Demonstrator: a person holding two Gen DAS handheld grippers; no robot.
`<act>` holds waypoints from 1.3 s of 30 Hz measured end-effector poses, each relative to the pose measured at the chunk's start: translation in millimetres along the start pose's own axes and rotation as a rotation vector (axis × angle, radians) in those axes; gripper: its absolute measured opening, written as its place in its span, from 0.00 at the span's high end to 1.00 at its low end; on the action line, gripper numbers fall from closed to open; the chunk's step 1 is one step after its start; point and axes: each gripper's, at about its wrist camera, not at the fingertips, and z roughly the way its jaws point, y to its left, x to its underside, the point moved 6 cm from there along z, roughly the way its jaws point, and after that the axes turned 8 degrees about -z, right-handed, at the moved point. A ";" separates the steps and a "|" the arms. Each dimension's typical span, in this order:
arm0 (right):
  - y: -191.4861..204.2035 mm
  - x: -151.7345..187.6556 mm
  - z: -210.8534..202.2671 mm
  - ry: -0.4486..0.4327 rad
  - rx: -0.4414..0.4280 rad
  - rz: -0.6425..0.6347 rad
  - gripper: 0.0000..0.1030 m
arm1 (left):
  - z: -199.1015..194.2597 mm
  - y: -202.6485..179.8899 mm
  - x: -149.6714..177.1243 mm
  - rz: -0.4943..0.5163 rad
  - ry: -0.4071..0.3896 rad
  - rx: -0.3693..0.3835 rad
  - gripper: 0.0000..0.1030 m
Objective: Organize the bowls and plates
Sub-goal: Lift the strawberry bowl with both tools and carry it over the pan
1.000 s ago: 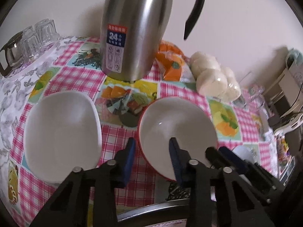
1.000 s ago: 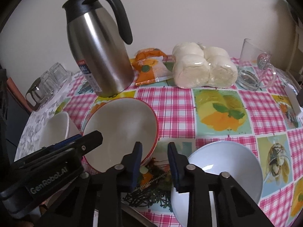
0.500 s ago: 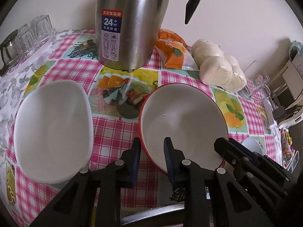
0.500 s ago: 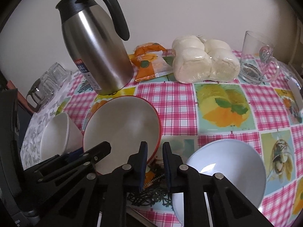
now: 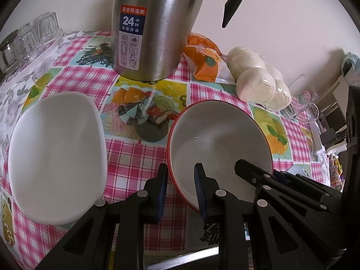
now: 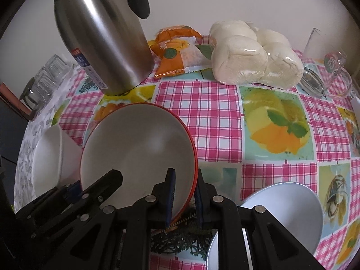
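A red-rimmed bowl (image 5: 216, 144) with a pale inside sits tilted at the table's near edge; it also shows in the right wrist view (image 6: 137, 153). My left gripper (image 5: 180, 186) is closed on its near left rim, one finger inside, one outside. My right gripper (image 6: 183, 193) is closed on its near right rim the same way. A white bowl (image 5: 56, 155) stands to the left, also seen in the right wrist view (image 6: 51, 162). A pale blue bowl (image 6: 279, 216) stands to the right.
A steel thermos jug (image 5: 155, 27) stands behind the bowls. An orange snack packet (image 6: 177, 51), bagged white buns (image 6: 252, 56) and a glass mug (image 6: 328, 72) line the back. Upturned glasses (image 5: 29, 38) stand far left. The checked tablecloth (image 6: 216, 112) covers the table.
Both grippers moved forward and closed onto the red-rimmed bowl's near rim from either side. The bowl now sits tilted up between them.
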 end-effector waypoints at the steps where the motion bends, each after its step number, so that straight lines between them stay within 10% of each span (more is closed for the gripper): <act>1: -0.1 0.3 -0.2 -0.004 0.001 0.001 0.83 | -0.2 0.1 -0.2 0.001 -0.001 0.002 0.76; 39: 20.9 49.4 -177.9 -0.315 0.018 0.048 0.83 | -172.4 -52.8 28.9 0.207 -0.240 0.023 0.77</act>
